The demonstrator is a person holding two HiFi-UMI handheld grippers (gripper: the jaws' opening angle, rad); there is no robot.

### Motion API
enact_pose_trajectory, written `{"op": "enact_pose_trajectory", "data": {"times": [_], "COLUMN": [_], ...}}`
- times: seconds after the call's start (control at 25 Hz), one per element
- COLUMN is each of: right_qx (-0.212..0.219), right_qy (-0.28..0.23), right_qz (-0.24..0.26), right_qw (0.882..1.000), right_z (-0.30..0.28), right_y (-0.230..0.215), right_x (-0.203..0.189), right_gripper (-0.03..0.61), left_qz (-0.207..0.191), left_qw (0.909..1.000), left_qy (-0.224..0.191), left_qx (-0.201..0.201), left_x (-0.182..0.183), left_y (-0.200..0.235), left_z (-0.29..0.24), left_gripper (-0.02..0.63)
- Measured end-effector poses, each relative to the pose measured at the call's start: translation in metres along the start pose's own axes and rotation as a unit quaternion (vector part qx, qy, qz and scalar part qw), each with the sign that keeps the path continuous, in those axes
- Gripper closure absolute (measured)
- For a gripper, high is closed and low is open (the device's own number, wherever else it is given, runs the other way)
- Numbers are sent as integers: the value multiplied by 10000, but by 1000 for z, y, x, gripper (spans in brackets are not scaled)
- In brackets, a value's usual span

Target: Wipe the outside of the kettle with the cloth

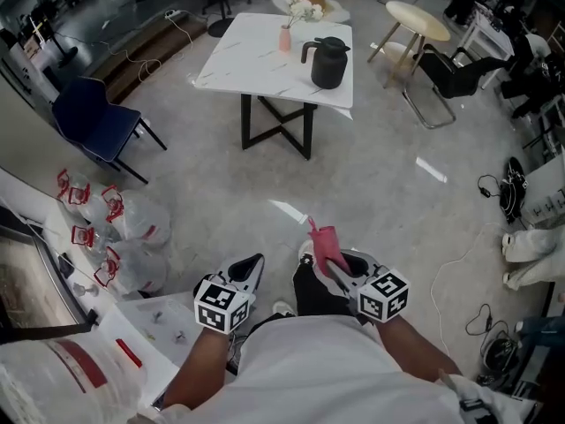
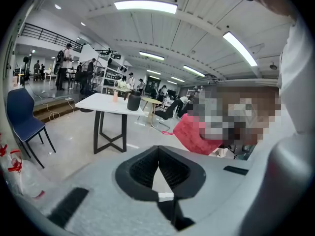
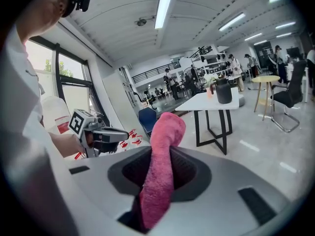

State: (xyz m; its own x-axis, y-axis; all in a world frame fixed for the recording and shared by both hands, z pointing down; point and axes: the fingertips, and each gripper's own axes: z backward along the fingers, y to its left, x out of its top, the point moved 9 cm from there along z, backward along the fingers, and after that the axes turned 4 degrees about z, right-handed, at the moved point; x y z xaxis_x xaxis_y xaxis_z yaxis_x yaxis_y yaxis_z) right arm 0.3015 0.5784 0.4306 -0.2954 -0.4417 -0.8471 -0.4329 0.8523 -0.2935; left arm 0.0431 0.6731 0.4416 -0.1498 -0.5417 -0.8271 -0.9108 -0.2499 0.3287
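Your left hand-held gripper [image 1: 252,268] sits low and near you, tilted a little downward, with its jaws pressed together and nothing between them. Your right hand-held gripper [image 1: 323,265] is just beside it on the right, at the same tilt, and pinches the pink cloth [image 1: 325,244]. The cloth stands up out of the jaws as a rolled strip, its free end poking out past the fingertips.

The black kettle [image 1: 328,63] stands upright on the white table [image 1: 256,56] across the floor, well apart from both of your grippers. It sits on the right part of the tabletop, close to the near right edge, with its handle turned to the left. A small pink vase [image 1: 285,38] with white flowers stands on the same table, left of the kettle and a little farther back. A blue chair [image 1: 93,117] is off to the left of the table, and some white plastic bags [image 1: 132,228] with red print lie on the floor at your near left.
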Motion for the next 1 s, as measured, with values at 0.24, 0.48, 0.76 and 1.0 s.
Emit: {"op": "enact_pose_trajectory", "data": {"times": [0.24,0.48,0.76,1.0], "right_qx": [103,258,426,473], "right_qy": [-55,-269,-422,-328], "right_qz": [-110,-88,-19,-215], "right_qw": [9999,9993,9982,9981], "right_z": [-43,-91,-127,-145], "right_y": [-39,-94,-163,-211], "right_x": [26,91,152,158], "right_gripper": [479,479,480,480], "left_qz": [-90,-318,-230,-115], "left_qw": [9999,9992,9986,9990], "left_qy": [107,-72,-167,-67], "left_qx": [23,239,438,437], "left_x": [28,109,164,174], "left_y": [28,75,104,109], "left_z": [-35,-76,-131,-178], "left_gripper": [612,612,612,612]}}
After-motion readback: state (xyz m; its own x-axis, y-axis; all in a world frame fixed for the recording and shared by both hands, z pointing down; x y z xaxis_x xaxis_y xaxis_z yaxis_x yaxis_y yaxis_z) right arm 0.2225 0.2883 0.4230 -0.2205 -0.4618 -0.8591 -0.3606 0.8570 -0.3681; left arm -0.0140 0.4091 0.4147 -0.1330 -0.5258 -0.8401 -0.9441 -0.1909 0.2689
